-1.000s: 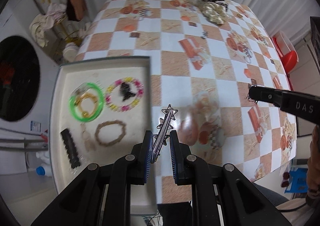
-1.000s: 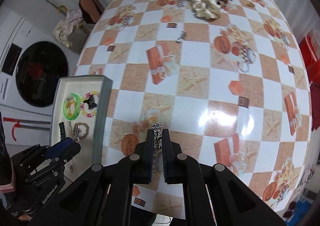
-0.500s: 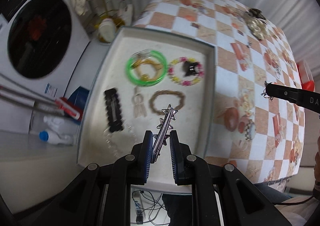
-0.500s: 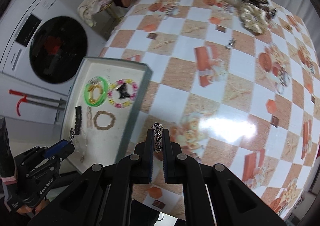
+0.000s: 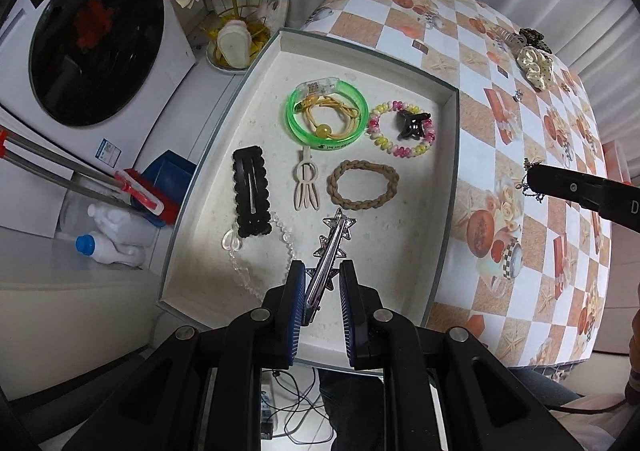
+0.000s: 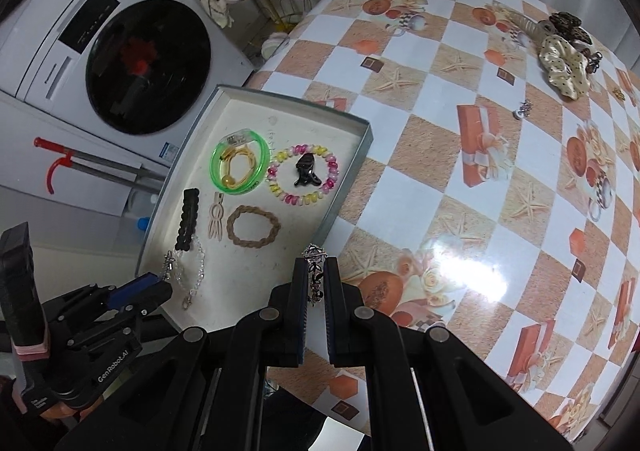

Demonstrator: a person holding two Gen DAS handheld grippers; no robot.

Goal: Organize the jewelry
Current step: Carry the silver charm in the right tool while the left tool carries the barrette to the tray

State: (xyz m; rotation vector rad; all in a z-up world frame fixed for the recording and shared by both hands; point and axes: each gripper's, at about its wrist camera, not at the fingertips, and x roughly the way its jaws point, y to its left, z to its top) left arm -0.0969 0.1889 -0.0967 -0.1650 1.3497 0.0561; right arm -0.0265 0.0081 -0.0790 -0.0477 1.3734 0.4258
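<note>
Tray (image 5: pixel 450 187) holds eight pieces; each gripper grips one.

Left gripper (image 5: pixel 320 283): matte black plastic linkage, silver round screws at the joints, blue ribbed pads (image 5: pixel 297 291) on the inner faces of both fingers. White "GenRobot.AI" lettering on its side. Right gripper (image 6: pixel 316 279): same black build, silver screws, blue pads; white letter "D" on its finger.

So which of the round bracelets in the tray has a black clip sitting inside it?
The pink-and-yellow beaded bracelet: the black claw clip lies inside its ring. The green bangle holds yellow cord; the brown braided band holds nothing.
</note>
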